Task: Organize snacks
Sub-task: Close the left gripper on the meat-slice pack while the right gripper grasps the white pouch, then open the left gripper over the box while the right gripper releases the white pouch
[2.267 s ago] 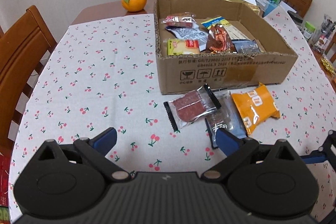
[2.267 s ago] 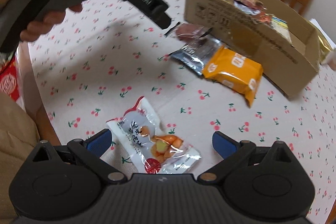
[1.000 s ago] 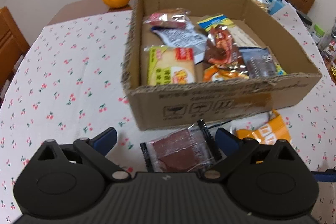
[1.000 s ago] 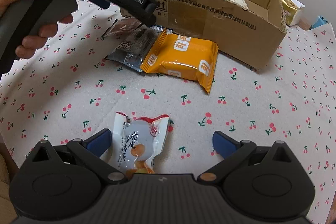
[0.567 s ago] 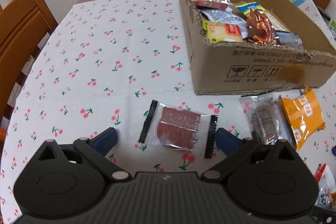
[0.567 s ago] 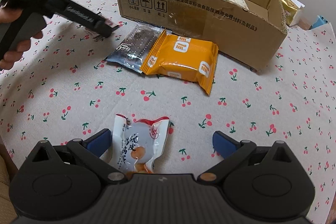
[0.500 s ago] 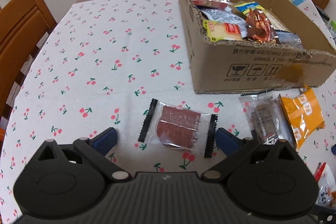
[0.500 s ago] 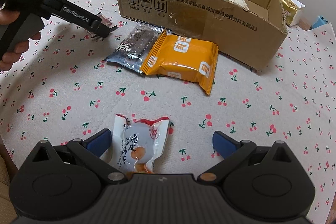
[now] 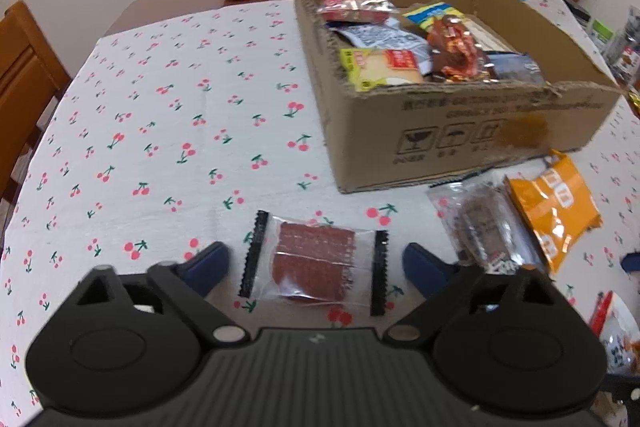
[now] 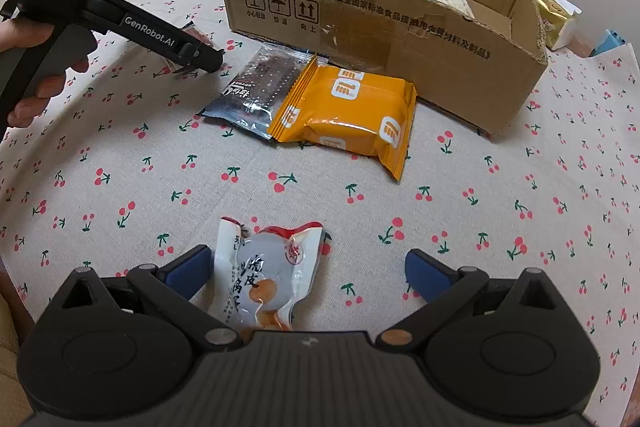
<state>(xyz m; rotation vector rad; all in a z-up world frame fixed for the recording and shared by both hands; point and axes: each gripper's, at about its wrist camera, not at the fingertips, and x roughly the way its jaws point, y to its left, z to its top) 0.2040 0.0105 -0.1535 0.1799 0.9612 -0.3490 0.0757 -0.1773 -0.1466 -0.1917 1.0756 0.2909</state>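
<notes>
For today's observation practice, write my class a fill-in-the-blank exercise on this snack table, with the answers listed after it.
1. The tablecloth is printed with small red ____.
2. The clear packet of red-brown slices lies between the fingers of the ____ claw, whose jaws are closing without pressing it yet.
3. The orange packet overlaps the edge of the dark snack packet, in front of the cardboard ____.
4. A white pouch lies under the open ____ claw.

Answers: cherries; left; box; right

Glossy clear plastic snack packet on matt cloth tablecloth beside rough corrugated cardboard box.
</notes>
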